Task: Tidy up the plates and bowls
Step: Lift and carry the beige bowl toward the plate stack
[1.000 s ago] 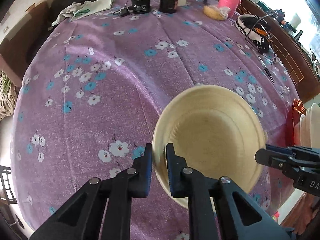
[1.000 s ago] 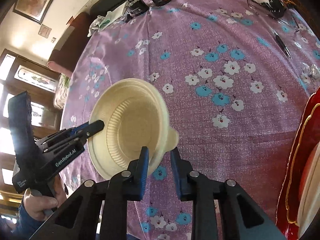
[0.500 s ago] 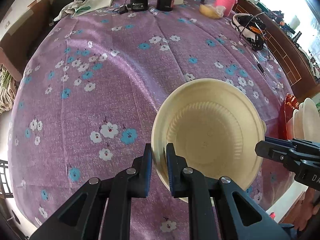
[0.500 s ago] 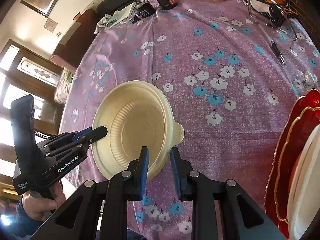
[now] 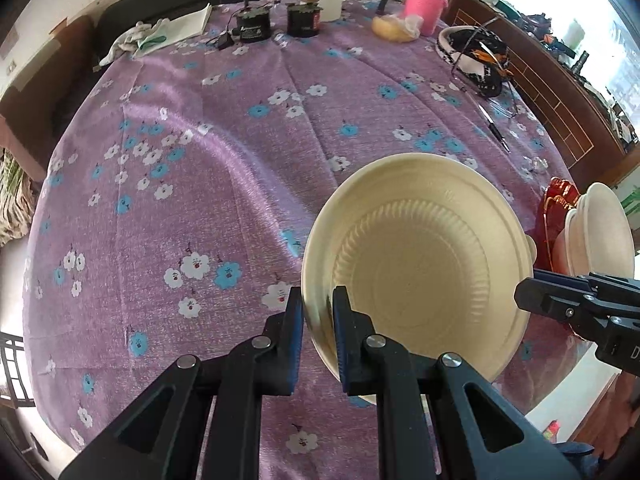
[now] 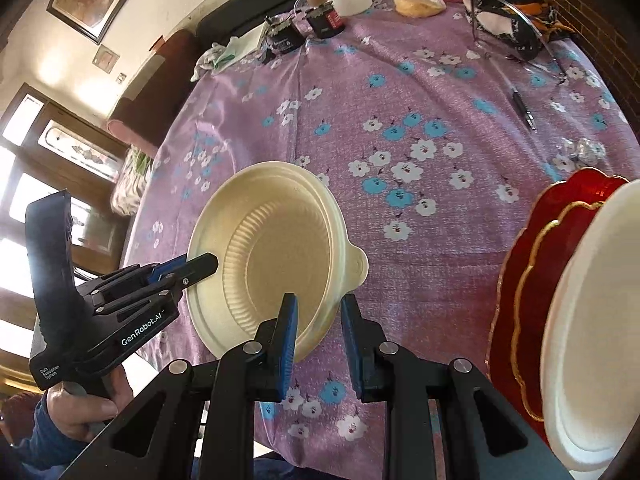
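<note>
Left hand-held gripper (image 5: 317, 320) stays clamped on bowl (image 5: 424, 264) rim; right hand-held gripper (image 6: 318, 320) now hangs part-open, straddling the rim, with red plate (image 6: 532, 264) stack closer: handover likely pending.

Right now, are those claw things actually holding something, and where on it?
Yes: the left gripper pinches the cream bowl by its rim. The right gripper's fingers straddle the opposite rim, apparently not yet closed.

One cream bowl (image 5: 420, 264), two tongs (image 5: 318, 312) (image 6: 318, 320)
</note>
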